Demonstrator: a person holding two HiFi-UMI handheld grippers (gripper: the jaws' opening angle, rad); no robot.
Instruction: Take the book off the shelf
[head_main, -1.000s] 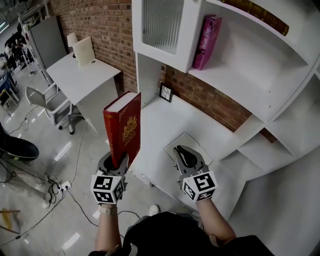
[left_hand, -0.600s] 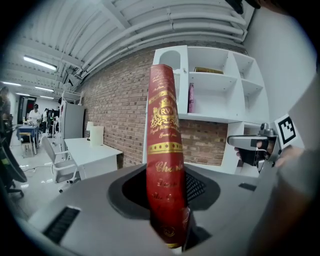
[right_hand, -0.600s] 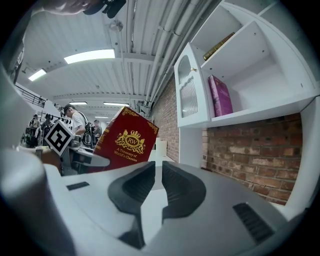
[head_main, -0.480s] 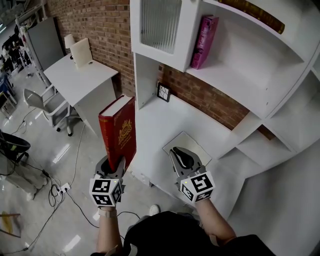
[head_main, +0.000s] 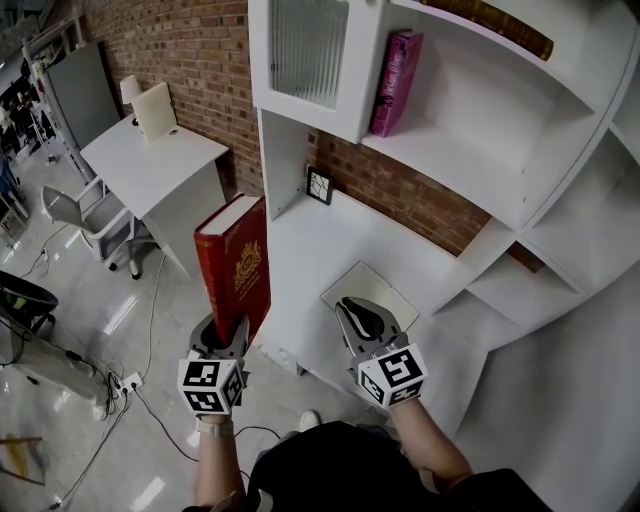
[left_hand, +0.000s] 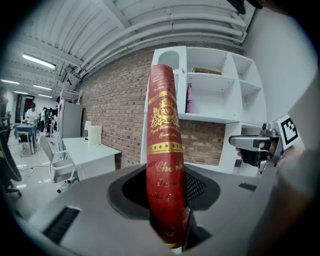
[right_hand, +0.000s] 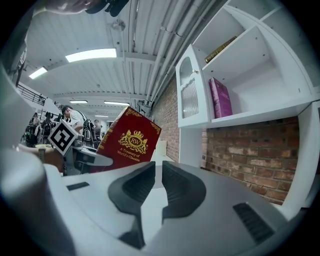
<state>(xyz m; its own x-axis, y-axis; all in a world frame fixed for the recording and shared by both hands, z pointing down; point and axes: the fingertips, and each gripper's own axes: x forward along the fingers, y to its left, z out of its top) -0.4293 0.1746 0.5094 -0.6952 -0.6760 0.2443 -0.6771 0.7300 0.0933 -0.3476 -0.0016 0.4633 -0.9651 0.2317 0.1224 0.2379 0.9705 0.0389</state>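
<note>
A thick red book (head_main: 240, 265) with gold print stands upright in my left gripper (head_main: 228, 335), which is shut on its lower end, out in front of the white desk's edge. In the left gripper view its spine (left_hand: 164, 140) rises between the jaws. The right gripper view shows its front cover (right_hand: 129, 145) at the left. My right gripper (head_main: 362, 318) hovers over the desk, shut with nothing in it (right_hand: 156, 172). A pink book (head_main: 396, 70) stands on the open shelf above.
The white desk (head_main: 310, 250) under the shelves carries a small framed picture (head_main: 318, 186) and a flat grey sheet (head_main: 365, 282). A glass-fronted cabinet (head_main: 305, 45) hangs at upper left, and a brown book (head_main: 490, 22) lies on the top shelf. Another desk (head_main: 150, 150) and chair (head_main: 75, 205) stand far left.
The head view has drifted slightly. Both grippers keep their places and the red book stays upright in the left one.
</note>
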